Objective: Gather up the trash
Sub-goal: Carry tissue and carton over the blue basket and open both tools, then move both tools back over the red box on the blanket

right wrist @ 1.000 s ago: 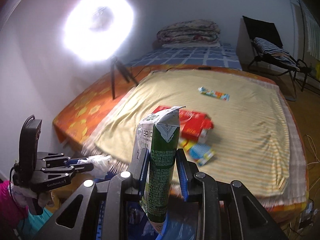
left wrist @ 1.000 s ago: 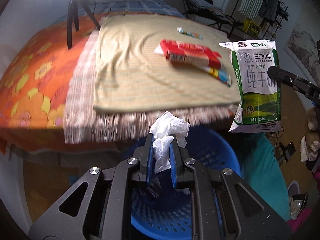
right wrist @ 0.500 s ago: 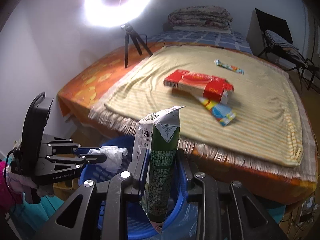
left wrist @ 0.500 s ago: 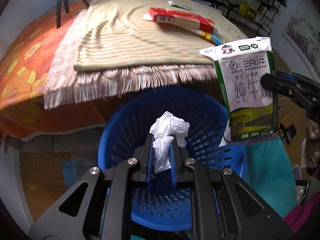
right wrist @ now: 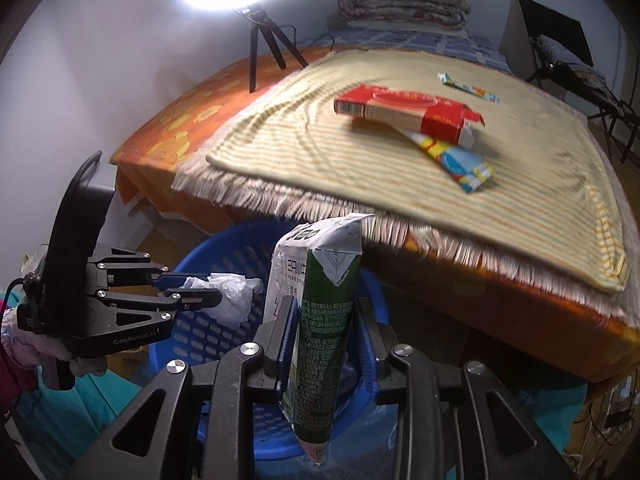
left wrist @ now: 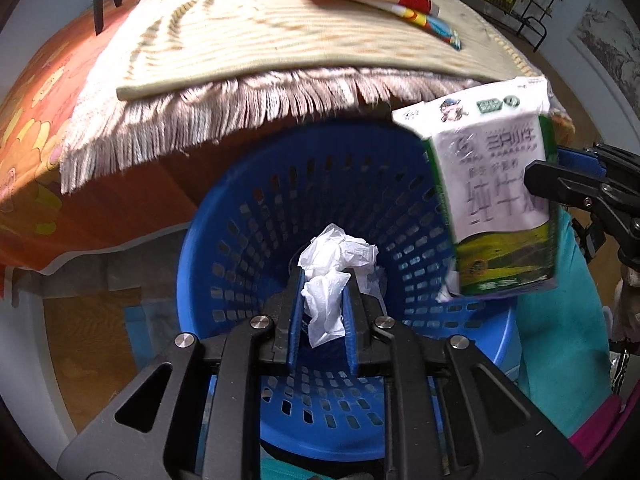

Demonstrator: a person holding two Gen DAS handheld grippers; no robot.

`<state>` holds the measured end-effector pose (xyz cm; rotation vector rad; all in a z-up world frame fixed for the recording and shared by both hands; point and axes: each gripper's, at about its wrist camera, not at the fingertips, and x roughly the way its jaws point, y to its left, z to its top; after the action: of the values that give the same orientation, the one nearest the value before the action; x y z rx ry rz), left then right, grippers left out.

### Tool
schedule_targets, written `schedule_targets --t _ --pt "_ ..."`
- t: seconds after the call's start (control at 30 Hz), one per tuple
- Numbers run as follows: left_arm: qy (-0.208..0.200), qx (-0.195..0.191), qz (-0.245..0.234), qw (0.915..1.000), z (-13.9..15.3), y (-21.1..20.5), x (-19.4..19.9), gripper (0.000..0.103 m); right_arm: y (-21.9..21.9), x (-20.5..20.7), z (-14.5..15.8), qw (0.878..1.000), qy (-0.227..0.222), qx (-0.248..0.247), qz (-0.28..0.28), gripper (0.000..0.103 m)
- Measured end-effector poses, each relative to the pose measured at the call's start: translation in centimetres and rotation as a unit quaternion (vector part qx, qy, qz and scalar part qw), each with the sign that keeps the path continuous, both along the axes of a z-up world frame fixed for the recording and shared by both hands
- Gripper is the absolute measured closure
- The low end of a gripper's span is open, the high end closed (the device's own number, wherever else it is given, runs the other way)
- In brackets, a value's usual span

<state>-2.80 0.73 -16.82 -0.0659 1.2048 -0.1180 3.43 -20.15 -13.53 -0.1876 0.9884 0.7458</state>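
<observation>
My left gripper (left wrist: 322,288) is shut on a crumpled white tissue (left wrist: 334,268) and holds it over the blue perforated basket (left wrist: 256,232). My right gripper (right wrist: 326,312) is shut on a green and white milk carton (right wrist: 324,320) above the same basket (right wrist: 224,252). The carton also shows at the right of the left wrist view (left wrist: 500,200), over the basket's right rim. The left gripper with the tissue (right wrist: 230,296) shows at the left of the right wrist view. On the striped blanket (right wrist: 360,152) lie a red box (right wrist: 408,112) and colourful wrappers (right wrist: 456,160).
The basket stands on the floor against the bed's fringed edge (left wrist: 240,100). A tripod (right wrist: 264,44) with a ring light stands on the bed's far left. A folding chair (right wrist: 560,52) is at the back right. Teal fabric (left wrist: 560,340) lies right of the basket.
Both grippers have moved down from bed height and forward over the basket, each still gripping its item. The basket now fills the lower part of both views.
</observation>
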Motion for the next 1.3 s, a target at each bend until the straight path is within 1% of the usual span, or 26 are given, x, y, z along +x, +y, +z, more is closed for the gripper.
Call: schedule_targets --t 0.03,0.1,0.17,0.2,0.23,0.27,0.3,0.33,0.4,0.47,0.57,0.63,0.83,0.97,1.13,1.3 --pt "0.003 0.003 0.000 1.0000 -0.2 -0.1 0.0 0.079 0.0 0.0 -0.2 1.000 0.005 0.001 0.000 0.072" --pt "0.003 0.009 0.001 1.0000 -0.4 -0.1 0.0 0.055 0.0 0.0 -0.4 1.000 0.012 0.000 0.000 0.072" --pt "-0.001 0.013 0.003 0.9999 -0.3 -0.2 0.0 0.047 0.0 -0.2 -0.6 1.000 0.012 -0.005 0.001 0.071" --pt "-0.003 0.018 0.003 0.9998 -0.3 -0.3 0.0 0.047 0.0 -0.2 -0.6 1.000 0.013 -0.006 0.001 0.069" --pt "-0.003 0.021 0.002 0.9998 -0.3 -0.3 0.0 0.046 0.0 -0.2 -0.6 1.000 0.014 -0.006 0.001 0.062" --pt "-0.003 0.023 0.002 0.9997 -0.3 -0.3 0.0 0.042 -0.1 -0.3 -0.6 1.000 0.014 -0.006 -0.001 0.053" --pt "-0.003 0.024 0.003 0.9997 -0.3 -0.3 0.0 0.038 -0.1 -0.3 -0.6 1.000 0.014 -0.005 -0.002 0.050" --pt "-0.005 0.025 0.003 0.9997 -0.3 -0.4 0.0 0.038 -0.2 -0.2 -0.6 1.000 0.014 -0.005 -0.003 0.046" --pt "-0.005 0.028 0.001 0.9996 -0.3 -0.6 0.2 0.037 -0.2 -0.2 -0.6 1.000 0.015 -0.006 -0.004 0.043" --pt "-0.005 0.032 0.000 0.9995 -0.2 -0.7 0.2 0.037 -0.1 -0.2 -0.6 1.000 0.015 -0.010 -0.004 0.030" --pt "-0.006 0.036 -0.003 0.9993 -0.1 -1.0 0.3 0.035 0.0 -0.3 -0.5 1.000 0.013 -0.012 -0.001 0.020" --pt "-0.008 0.038 -0.004 0.9993 -0.1 -1.1 0.2 0.034 0.2 -0.4 -0.4 1.000 0.009 -0.016 0.000 0.015" --pt "-0.009 0.039 -0.004 0.9992 -0.1 -1.2 0.3 0.034 0.4 -0.4 -0.5 1.000 0.014 -0.025 -0.001 0.014" --pt "-0.016 0.037 -0.001 0.9992 0.5 -0.9 0.5 0.034 0.3 -0.3 -0.5 0.999 0.017 -0.031 -0.004 0.014" --pt "-0.037 0.028 -0.001 0.9989 2.5 -0.8 1.2 0.034 -0.1 0.1 -0.2 0.999 0.012 -0.034 -0.013 0.014" --pt "-0.073 0.020 0.003 0.9972 5.4 -0.7 2.4 0.034 -1.1 1.0 0.3 0.999 0.009 -0.025 -0.022 0.014"
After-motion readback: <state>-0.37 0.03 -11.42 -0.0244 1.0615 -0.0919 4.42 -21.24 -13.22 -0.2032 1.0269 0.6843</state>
